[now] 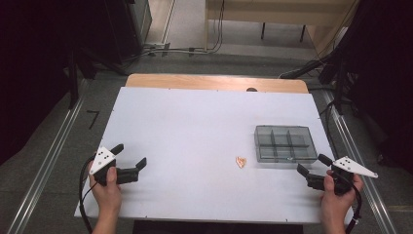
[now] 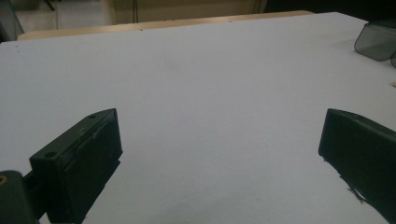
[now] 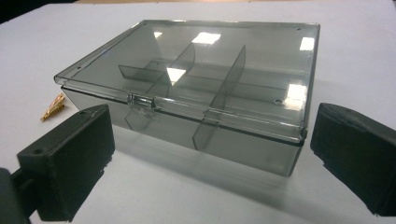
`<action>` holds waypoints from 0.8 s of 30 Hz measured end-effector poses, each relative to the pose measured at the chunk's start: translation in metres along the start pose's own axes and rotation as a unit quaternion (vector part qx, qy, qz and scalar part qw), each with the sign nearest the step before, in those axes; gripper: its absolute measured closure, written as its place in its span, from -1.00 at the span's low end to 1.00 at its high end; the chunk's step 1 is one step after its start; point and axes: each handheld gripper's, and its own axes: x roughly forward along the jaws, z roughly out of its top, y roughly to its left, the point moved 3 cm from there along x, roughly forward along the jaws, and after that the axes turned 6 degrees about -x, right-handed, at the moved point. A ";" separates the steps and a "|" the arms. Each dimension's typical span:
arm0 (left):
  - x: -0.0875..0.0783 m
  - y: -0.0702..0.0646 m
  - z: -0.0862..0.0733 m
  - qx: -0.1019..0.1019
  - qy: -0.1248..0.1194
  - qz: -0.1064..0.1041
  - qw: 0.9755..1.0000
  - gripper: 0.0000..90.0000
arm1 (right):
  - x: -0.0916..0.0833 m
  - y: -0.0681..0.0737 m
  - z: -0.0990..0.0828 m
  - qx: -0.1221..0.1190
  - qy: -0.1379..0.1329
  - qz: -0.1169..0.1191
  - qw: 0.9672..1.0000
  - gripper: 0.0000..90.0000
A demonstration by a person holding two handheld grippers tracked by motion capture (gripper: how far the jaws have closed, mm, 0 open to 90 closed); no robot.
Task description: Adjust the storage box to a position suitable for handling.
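A smoky clear plastic box (image 1: 285,143) with a shut lid and inner dividers lies on the white table at the right. In the right gripper view the box (image 3: 201,93) is just beyond the open jaws, its latch facing me. A small gold clip (image 1: 240,162) lies left of the box; the clip (image 3: 53,106) also appears beside the box's near corner. My right gripper (image 1: 311,165) rests near the front right edge, open and empty, pointing at the box. My left gripper (image 1: 129,154) rests at the front left, open, with bare table between its jaws (image 2: 219,149).
The white table top (image 1: 195,126) has a wooden strip along its far edge. A corner of the box (image 2: 377,41) shows at the far right of the left gripper view. Cables and dark stands ring the table on the floor.
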 end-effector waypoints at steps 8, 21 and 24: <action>0.000 0.000 0.000 0.001 0.001 -0.002 1.000 -1.00 | -0.007 0.004 0.009 0.004 -0.016 0.010 1.000 -1.00; 0.000 -0.001 0.000 0.000 0.000 -0.004 1.000 -1.00 | -0.008 0.049 0.051 -0.034 -0.004 0.069 0.997 -1.00; 0.000 -0.001 0.000 0.000 0.000 -0.004 1.000 -1.00 | -0.004 0.062 0.058 -0.044 0.001 0.084 0.995 -1.00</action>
